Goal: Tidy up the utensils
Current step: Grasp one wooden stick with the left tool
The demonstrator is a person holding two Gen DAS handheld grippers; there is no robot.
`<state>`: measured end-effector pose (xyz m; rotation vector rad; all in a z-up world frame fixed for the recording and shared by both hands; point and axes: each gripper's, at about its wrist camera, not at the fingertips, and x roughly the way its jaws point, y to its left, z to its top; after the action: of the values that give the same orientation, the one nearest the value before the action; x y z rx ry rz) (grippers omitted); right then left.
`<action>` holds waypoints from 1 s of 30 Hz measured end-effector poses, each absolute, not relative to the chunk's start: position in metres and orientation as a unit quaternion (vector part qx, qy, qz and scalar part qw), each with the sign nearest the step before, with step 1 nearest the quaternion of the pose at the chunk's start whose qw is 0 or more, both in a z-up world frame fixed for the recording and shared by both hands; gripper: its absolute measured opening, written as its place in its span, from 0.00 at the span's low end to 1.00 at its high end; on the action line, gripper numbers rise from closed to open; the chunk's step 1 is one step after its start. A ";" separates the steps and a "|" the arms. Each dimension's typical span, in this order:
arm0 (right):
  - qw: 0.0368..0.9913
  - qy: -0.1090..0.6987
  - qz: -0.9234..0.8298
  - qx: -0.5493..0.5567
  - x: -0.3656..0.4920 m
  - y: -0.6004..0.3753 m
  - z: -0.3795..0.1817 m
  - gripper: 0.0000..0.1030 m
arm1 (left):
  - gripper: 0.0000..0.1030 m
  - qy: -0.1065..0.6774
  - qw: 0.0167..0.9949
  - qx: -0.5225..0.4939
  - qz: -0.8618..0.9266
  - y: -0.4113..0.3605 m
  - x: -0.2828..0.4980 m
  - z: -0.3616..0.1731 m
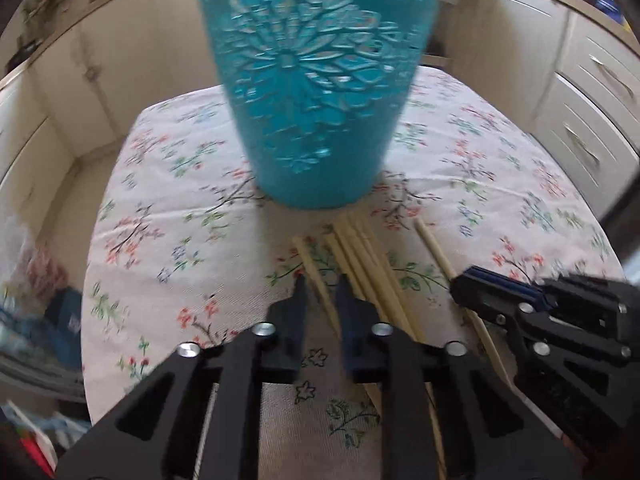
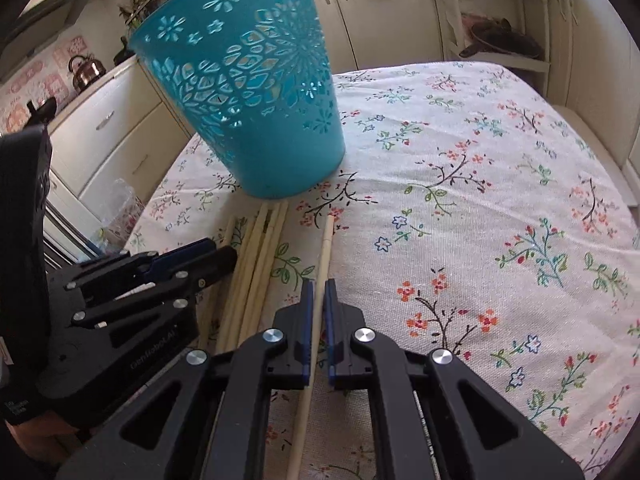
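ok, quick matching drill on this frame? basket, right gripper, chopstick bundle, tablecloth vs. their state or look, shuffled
Things:
1. basket
2. right gripper
3. chopstick bundle
4. tablecloth

States:
a. lying flat on the cloth, ends close to the basket's base
b. white with a floral print
c. shut on the lone chopstick
d. upright, turquoise, flower cut-outs

Pairs: 1-d, 2-c, 3-a, 4-b
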<state>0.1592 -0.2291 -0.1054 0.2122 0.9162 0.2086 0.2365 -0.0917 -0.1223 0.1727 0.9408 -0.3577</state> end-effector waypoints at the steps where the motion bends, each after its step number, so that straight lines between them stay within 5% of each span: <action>1: 0.888 0.440 0.098 0.093 0.159 -0.227 -0.105 0.06 | 0.09 0.453 0.869 0.082 -0.181 -0.088 0.238 -0.122; 21: 0.887 0.442 0.101 0.091 0.158 -0.225 -0.105 0.06 | 0.05 0.477 0.843 0.137 -0.207 -0.085 0.241 -0.118; 25: 0.887 0.442 0.102 0.089 0.159 -0.225 -0.105 0.07 | 0.17 0.469 0.850 0.164 -0.174 -0.086 0.238 -0.119; 30: 0.887 0.442 0.102 0.089 0.159 -0.225 -0.105 0.07 | 0.05 0.454 0.854 0.181 -0.176 -0.093 0.228 -0.118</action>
<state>0.1587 -0.2245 -0.1054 0.1852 0.9180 0.2117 0.2282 -0.0930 -0.1183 0.3805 0.9549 -0.3700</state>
